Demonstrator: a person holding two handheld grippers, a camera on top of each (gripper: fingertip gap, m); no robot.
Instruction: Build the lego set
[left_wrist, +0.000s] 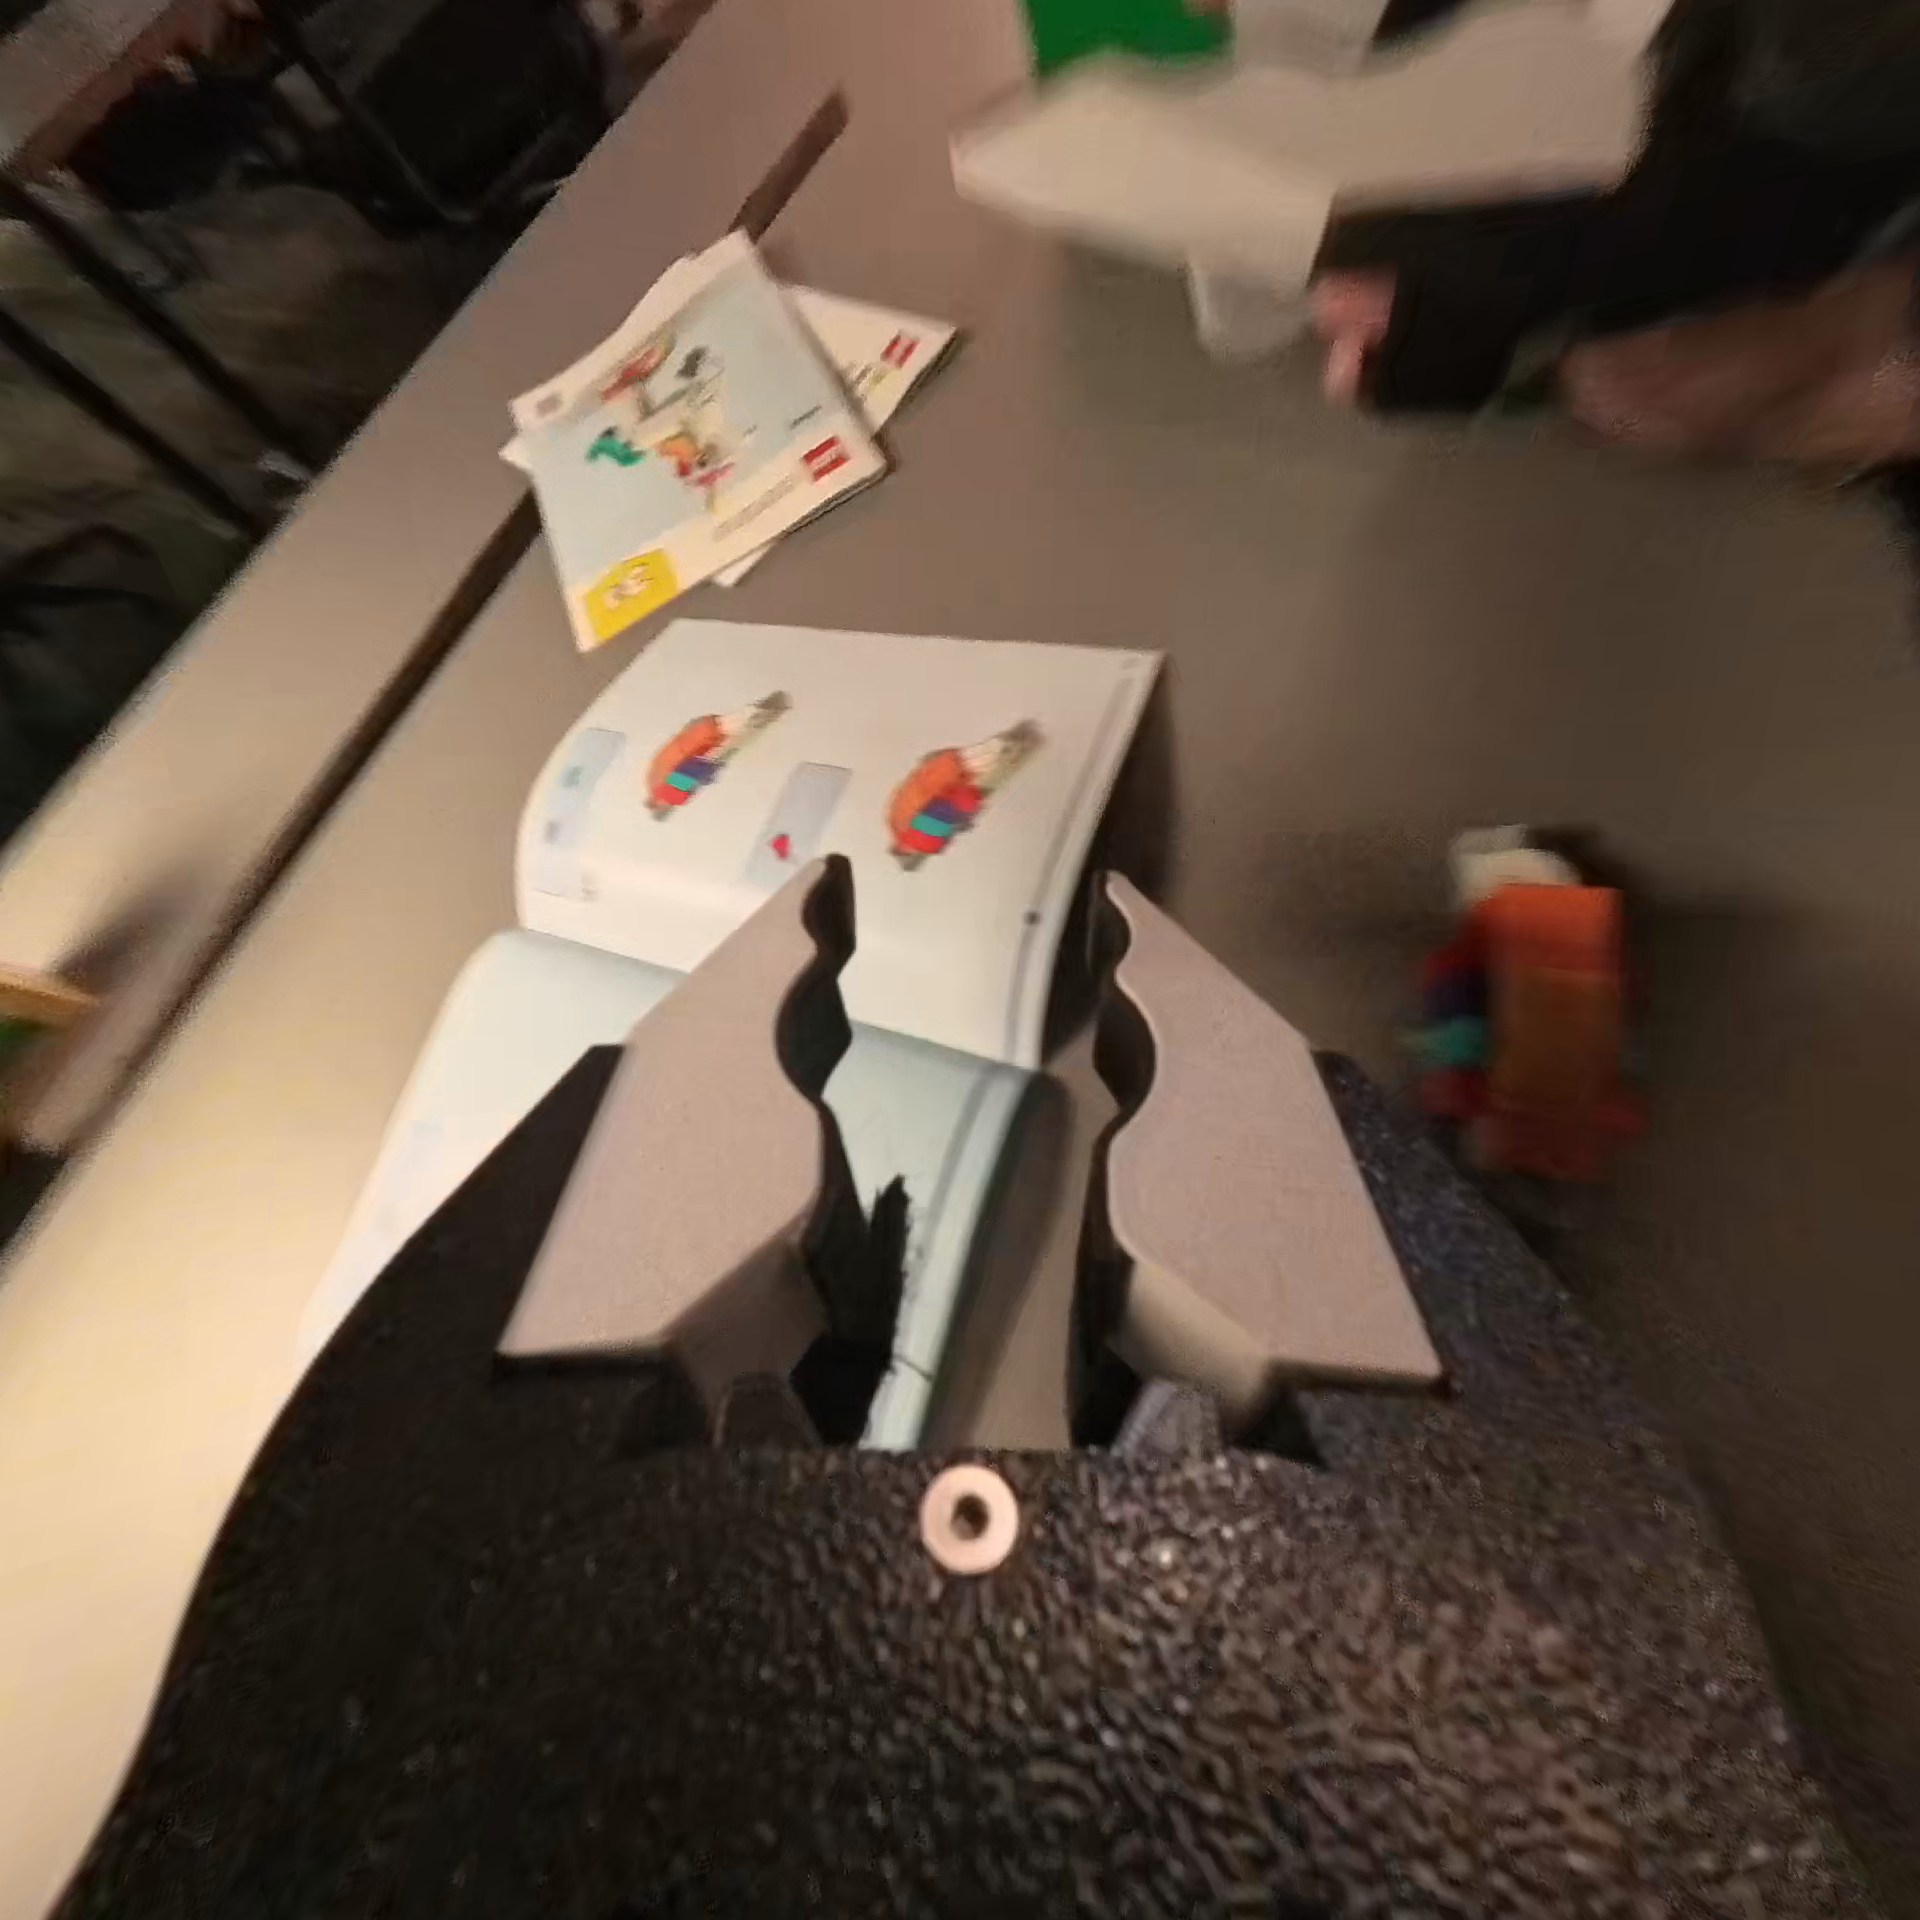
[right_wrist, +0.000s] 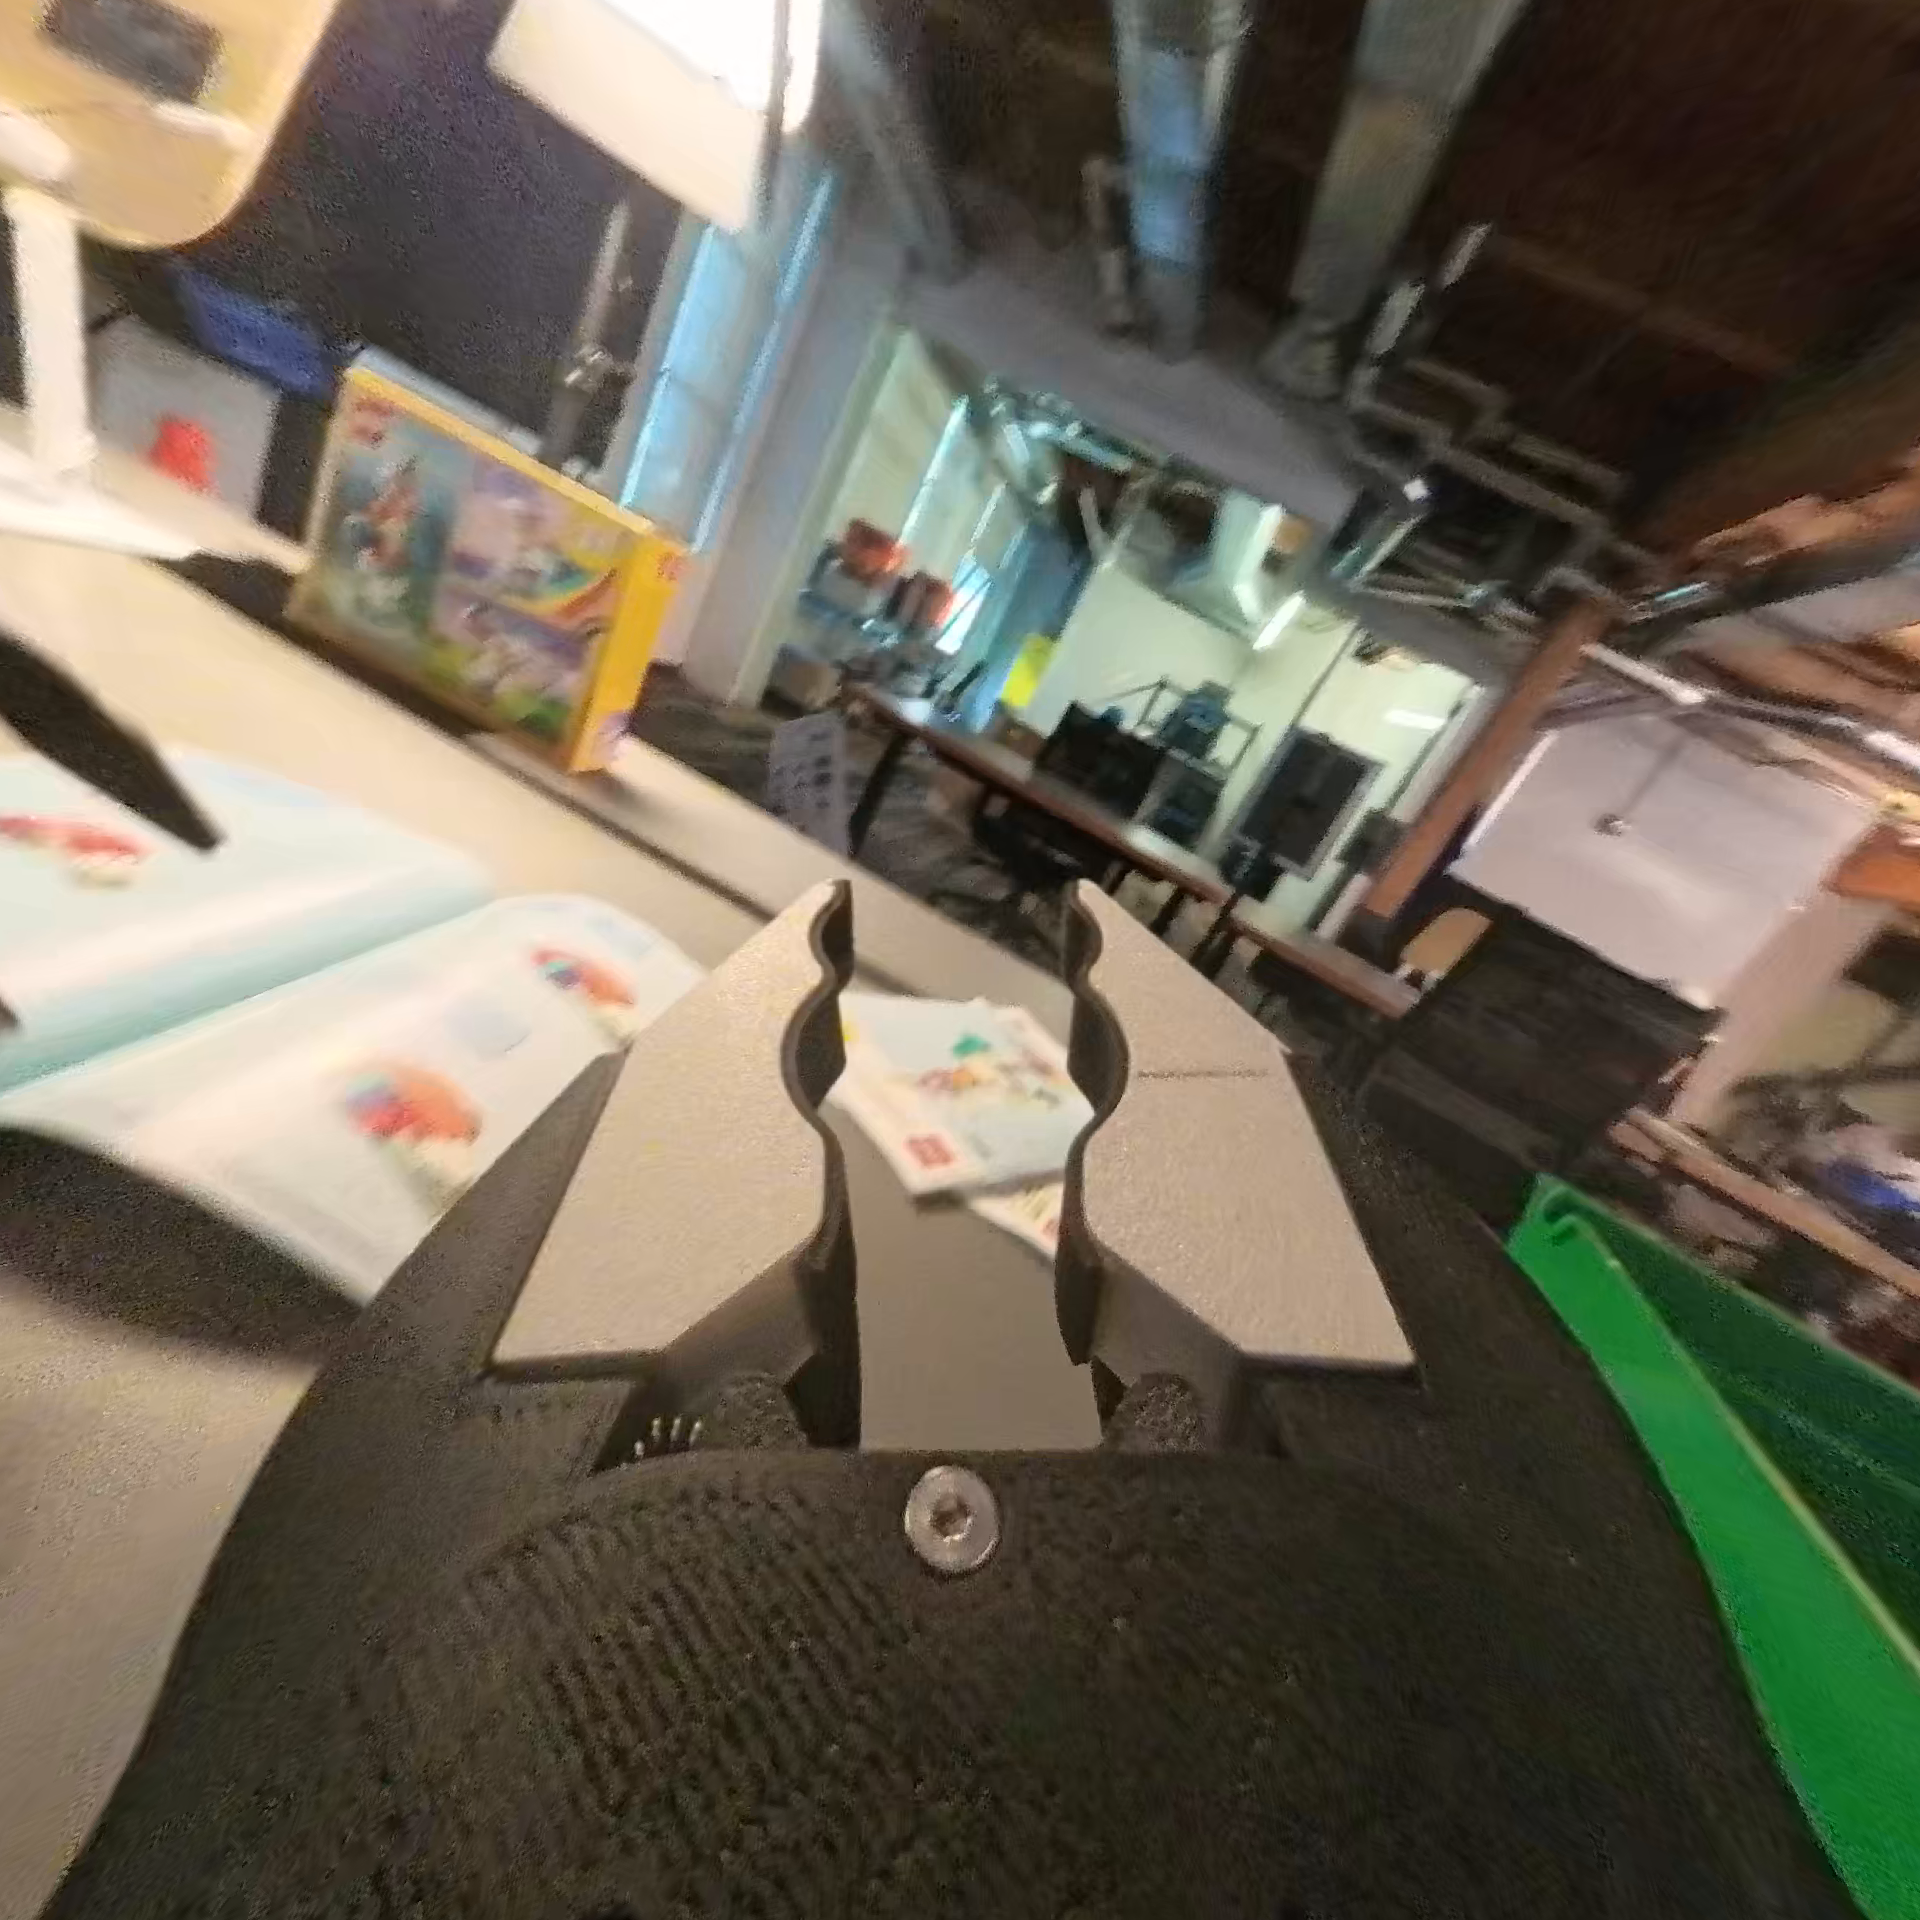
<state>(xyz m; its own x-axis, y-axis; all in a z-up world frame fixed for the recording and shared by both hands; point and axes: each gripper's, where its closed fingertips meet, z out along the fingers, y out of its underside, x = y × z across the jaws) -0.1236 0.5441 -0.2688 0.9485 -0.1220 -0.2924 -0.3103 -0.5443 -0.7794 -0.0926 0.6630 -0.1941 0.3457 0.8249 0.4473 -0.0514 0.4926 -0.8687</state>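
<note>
On table: 1 open manual, 2 closed booklets, 1 lego build; both tools, left & right, released.

Workshop or lab-type shared workspace, not a home. Far in the right wrist view: exposed silver metal ceiling ducts, dark open ceiling, long brown work tables with black equipment racks, brown support post. Near: plain grey tabletop, another person's dark sleeve far right.
</note>
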